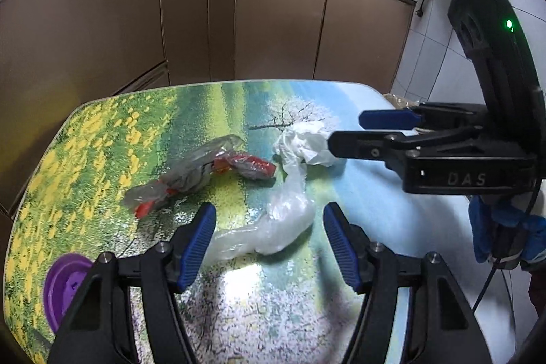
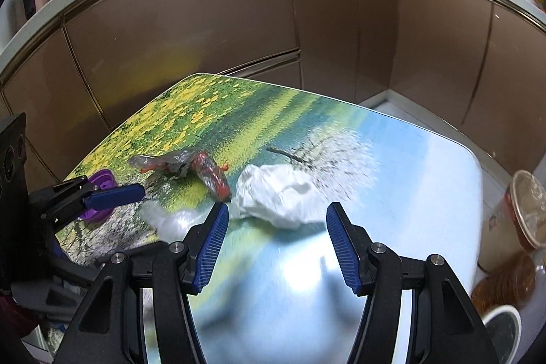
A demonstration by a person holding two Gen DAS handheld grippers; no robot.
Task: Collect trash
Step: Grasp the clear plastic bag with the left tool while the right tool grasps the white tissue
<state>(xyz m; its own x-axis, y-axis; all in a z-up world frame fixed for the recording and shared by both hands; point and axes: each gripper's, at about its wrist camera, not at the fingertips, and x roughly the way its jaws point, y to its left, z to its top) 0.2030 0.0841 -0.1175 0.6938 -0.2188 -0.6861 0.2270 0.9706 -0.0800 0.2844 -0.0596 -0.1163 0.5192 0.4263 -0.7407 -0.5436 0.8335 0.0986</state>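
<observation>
Left gripper [image 1: 269,248] open over clear plastic bag [image 1: 273,227]; right gripper [image 1: 344,132] at crumpled tissue [image 1: 303,142]

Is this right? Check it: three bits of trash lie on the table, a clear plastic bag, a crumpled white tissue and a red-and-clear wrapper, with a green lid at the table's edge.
Not quite: the lid is purple, as the left wrist view shows. The clear plastic bag, crumpled white tissue and red-and-clear wrapper do lie on the table.

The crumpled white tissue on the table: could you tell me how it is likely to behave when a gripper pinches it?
The crumpled white tissue looks thin and loosely wadded, so it will probably squash flat between the pads rather than resist. It is likely very light and may skid on the glossy table if nudged. Loose folds could trail or unfurl when lifted.
</observation>
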